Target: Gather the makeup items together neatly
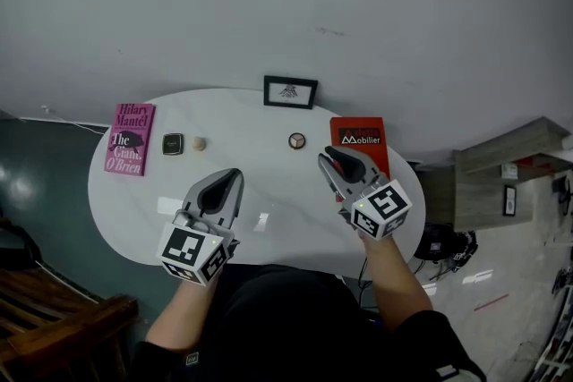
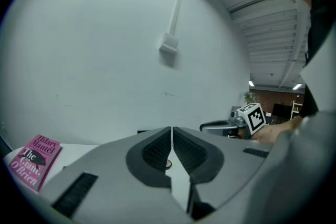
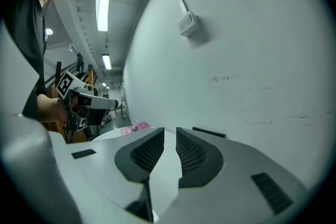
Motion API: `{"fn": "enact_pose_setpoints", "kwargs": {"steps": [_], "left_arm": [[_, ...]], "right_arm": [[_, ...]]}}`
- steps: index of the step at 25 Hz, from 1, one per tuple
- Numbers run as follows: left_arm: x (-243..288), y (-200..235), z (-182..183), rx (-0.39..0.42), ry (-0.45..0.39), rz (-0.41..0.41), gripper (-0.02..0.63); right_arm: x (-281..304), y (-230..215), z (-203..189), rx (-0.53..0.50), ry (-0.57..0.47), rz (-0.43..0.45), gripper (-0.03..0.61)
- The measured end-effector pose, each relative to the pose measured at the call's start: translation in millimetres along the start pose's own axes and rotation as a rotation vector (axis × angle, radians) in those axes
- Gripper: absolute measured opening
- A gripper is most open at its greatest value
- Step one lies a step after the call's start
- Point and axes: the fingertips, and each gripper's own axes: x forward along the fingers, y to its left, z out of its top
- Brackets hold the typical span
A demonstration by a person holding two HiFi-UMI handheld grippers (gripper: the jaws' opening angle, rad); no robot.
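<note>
**Grippers over near half of bench; makeup spread along far side**

Nearest the head camera: person's dark top, with a bare forearm running up to each gripper.

Left gripper is over the near-left part of the white oval bench and points toward the far side. Its jaws are together, tips meeting, with nothing between them.

Right gripper is over the near-right part, just beside the red book. Its jaws stand slightly apart, with a narrow slit between the pads and nothing in it.

The two grippers are well apart, with bare bench between them. Neither touches any item.

Makeup, all on the far half:
- Dark square compact, just beside the pink book at far left.
- Small beige round piece, just right of the compact and not touching it.
- Round compact, alone near the middle, well apart from the other two, between the beige piece and the red book.

Framed picture stands at the far edge against the pale wall, behind the round compact.

In the left gripper view, the pink book lies low left and the right gripper shows at right.
</note>
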Motion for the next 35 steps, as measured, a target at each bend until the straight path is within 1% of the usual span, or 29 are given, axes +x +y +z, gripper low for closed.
{"fn": "enact_pose_setpoints", "kwargs": {"steps": [3, 7, 10, 14, 21, 25, 31, 35], "left_arm": [[2.8, -14.0, -2.8, -0.006, 0.013, -0.001, 0.021], [4.4, -16.7, -4.6, 0.002, 0.032, -0.009, 0.021], [4.6, -7.7, -5.4, 0.011, 0.034, 0.000, 0.021], [5.1, 1.4, -9.0, -0.030, 0.026, 0.013, 0.021], [9.9, 20.4, -35.7, -0.066, 0.068, 0.021, 0.021], [10.2, 30.7, -47.4, -0.082, 0.086, 0.039, 0.021], [1.0, 39.7, -64.2, -0.116, 0.105, 0.076, 0.021], [-12.2, 48.1, -68.8, -0.126, 0.116, 0.116, 0.021]], "right_arm": [[-5.8, -5.6, -7.9, 0.015, 0.010, 0.000, 0.055], [-3.8, -14.0, -18.5, 0.030, 0.036, -0.018, 0.057], [5.8, -14.7, -24.5, 0.035, 0.052, -0.021, 0.064], [19.5, -18.1, -38.7, 0.044, 0.090, -0.028, 0.080], [53.2, -24.8, -69.7, 0.052, 0.163, -0.022, 0.102], [74.3, -32.7, -89.7, 0.056, 0.206, -0.015, 0.131], [97.9, -40.4, -120.3, 0.026, 0.306, -0.006, 0.173], [112.1, -46.7, -137.6, -0.008, 0.374, -0.022, 0.178]]}}
